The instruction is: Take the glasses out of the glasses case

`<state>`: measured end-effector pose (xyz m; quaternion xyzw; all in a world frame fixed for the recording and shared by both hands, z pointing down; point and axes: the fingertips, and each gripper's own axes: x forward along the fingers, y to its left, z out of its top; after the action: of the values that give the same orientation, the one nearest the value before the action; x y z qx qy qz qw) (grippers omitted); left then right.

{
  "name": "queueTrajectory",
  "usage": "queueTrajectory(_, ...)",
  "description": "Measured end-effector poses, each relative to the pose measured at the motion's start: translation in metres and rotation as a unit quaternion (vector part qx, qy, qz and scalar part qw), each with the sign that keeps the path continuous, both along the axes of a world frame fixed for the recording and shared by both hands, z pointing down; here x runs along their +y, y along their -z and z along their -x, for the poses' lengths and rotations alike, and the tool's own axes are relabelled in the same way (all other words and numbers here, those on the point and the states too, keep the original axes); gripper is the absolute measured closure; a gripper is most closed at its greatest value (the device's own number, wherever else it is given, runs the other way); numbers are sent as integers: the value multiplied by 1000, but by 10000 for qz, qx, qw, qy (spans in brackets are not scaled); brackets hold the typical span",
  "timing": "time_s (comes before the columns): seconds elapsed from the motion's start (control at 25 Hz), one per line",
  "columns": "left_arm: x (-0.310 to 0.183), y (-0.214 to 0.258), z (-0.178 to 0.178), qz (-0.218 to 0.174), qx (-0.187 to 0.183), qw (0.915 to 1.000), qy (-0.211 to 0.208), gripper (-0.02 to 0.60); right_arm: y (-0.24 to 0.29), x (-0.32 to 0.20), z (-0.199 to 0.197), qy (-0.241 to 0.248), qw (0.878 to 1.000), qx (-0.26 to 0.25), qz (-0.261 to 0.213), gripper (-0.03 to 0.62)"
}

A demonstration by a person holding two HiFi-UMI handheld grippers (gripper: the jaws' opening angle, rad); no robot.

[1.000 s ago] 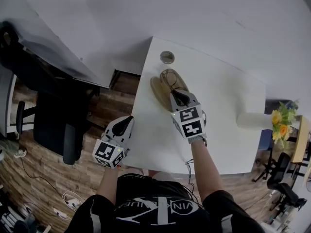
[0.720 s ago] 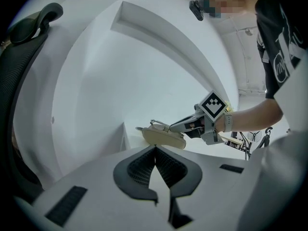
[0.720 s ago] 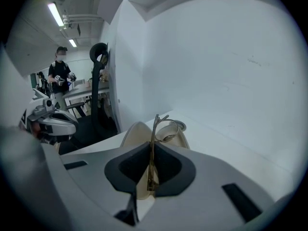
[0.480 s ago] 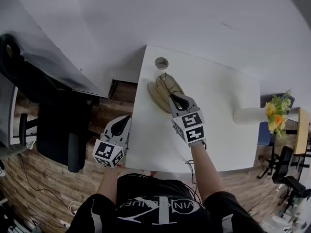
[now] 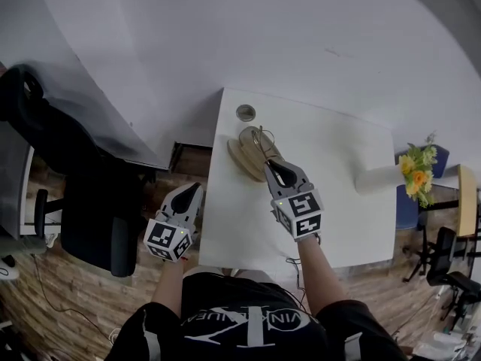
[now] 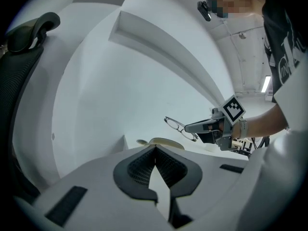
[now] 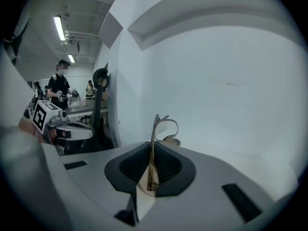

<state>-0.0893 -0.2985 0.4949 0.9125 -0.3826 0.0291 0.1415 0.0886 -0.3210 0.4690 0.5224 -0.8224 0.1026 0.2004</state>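
An open tan glasses case (image 5: 245, 154) lies at the far left part of the white table (image 5: 338, 201). My right gripper (image 5: 272, 164) hangs above the case, shut on the thin-framed glasses (image 5: 262, 142), which are clear of it. In the right gripper view one temple of the glasses (image 7: 161, 128) is pinched between the pads and the frame stands up ahead of them. From the left gripper view the glasses (image 6: 179, 127) float above the case (image 6: 163, 141). My left gripper (image 5: 197, 189) hovers off the table's left edge, jaws together with nothing in them.
A small round disc (image 5: 246, 112) lies beyond the case near the wall. A white cylinder (image 5: 373, 177) and yellow flowers (image 5: 415, 175) sit at the table's right end. A black office chair (image 5: 83, 216) stands to the left over wooden floor. A person (image 7: 60, 88) stands far off.
My right gripper has risen with the glasses, lifting them up off the open case. The left gripper has lifted a little beside the table edge.
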Motion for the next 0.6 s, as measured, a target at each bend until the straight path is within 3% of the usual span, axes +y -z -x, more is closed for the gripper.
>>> queueTrajectory(0.6,55,19,19,-138,-72,9989,438,566,13,94,-29,-210,9984,-490,-211,554)
